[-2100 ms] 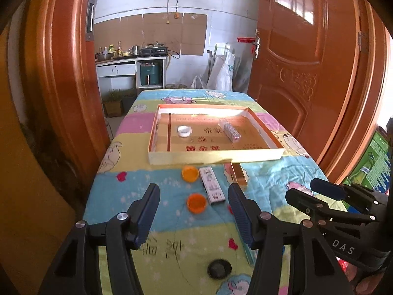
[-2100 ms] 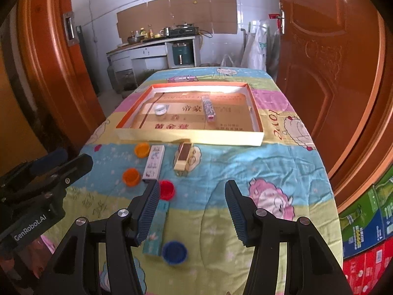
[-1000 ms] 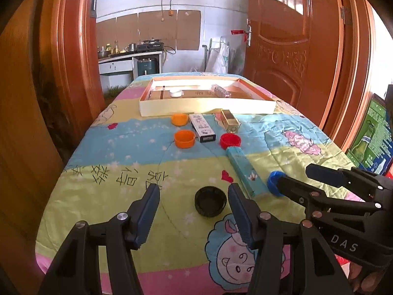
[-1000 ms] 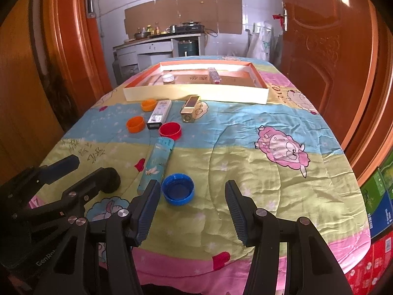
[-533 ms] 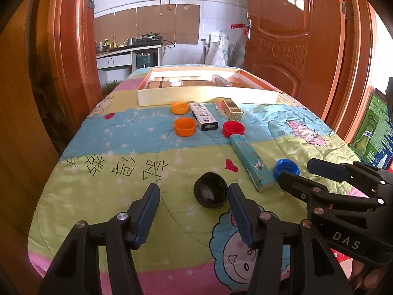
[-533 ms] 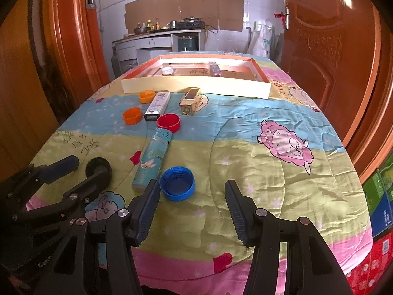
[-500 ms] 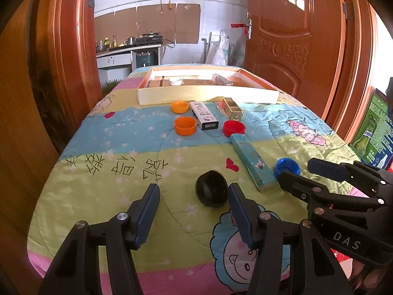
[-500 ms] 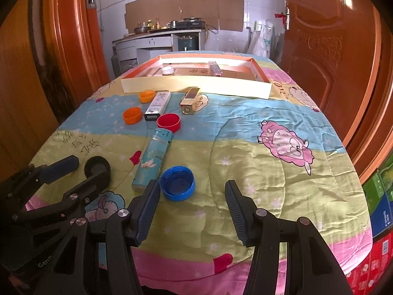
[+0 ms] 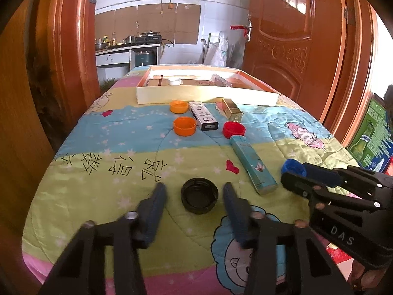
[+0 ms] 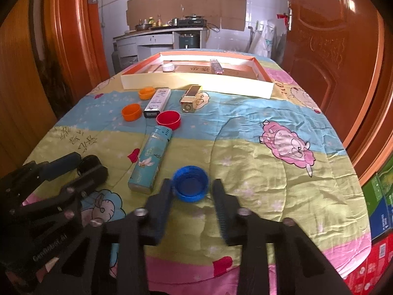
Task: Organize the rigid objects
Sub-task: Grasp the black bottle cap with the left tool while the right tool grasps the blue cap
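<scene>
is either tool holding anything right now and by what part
Nothing gripped yet. Left tool is closing around the black cap, right tool around the blue cap.

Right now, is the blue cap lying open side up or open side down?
Open side up. The blue cap shows its hollow inside and raised rim, resting on the quilt.

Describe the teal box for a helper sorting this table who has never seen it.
On the cartoon-print quilt, short of the shallow tray, find the red cap. The teal box lies flat with one end almost touching that cap. It is the longest box there, and the only one printed with a pink flower.
</scene>
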{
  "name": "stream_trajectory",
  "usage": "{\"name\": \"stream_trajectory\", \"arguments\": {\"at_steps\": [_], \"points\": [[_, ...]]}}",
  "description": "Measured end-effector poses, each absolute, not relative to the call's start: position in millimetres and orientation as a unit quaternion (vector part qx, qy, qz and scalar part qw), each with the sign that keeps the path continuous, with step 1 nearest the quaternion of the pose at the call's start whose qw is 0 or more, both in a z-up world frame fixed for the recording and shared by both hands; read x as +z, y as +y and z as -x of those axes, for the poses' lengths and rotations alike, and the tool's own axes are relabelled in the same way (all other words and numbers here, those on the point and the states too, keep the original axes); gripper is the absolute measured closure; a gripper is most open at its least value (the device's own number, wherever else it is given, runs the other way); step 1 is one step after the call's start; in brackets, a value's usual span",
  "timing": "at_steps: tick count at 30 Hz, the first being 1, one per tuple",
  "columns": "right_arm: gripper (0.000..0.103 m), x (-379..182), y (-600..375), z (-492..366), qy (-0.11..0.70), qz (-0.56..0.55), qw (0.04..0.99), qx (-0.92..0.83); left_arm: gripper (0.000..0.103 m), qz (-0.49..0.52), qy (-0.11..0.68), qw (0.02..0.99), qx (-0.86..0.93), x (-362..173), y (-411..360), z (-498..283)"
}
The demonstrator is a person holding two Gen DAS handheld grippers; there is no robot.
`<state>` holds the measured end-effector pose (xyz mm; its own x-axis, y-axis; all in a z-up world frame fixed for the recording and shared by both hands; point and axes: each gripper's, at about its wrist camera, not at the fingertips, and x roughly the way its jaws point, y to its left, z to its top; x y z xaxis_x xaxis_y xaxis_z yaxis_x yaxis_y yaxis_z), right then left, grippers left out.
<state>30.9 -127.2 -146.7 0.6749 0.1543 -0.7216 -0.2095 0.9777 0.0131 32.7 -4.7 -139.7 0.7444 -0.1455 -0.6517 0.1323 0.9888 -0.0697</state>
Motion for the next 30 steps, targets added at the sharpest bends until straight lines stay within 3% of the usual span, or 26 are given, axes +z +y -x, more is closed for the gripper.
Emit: {"name": "stream_trajectory", "arguments": {"at_steps": [4,30], "points": [[0.072,-147,-129,-30,0.392,0.031,0.914,0.102,0.072,0.016,0.35,0.934,-0.077,-140,-1,-33],[0.073,-135,-132,-25,0.38,0.015,0.918,0.112,0.072,0.036,0.331,0.937,-0.101,-124,1,-31]]}}
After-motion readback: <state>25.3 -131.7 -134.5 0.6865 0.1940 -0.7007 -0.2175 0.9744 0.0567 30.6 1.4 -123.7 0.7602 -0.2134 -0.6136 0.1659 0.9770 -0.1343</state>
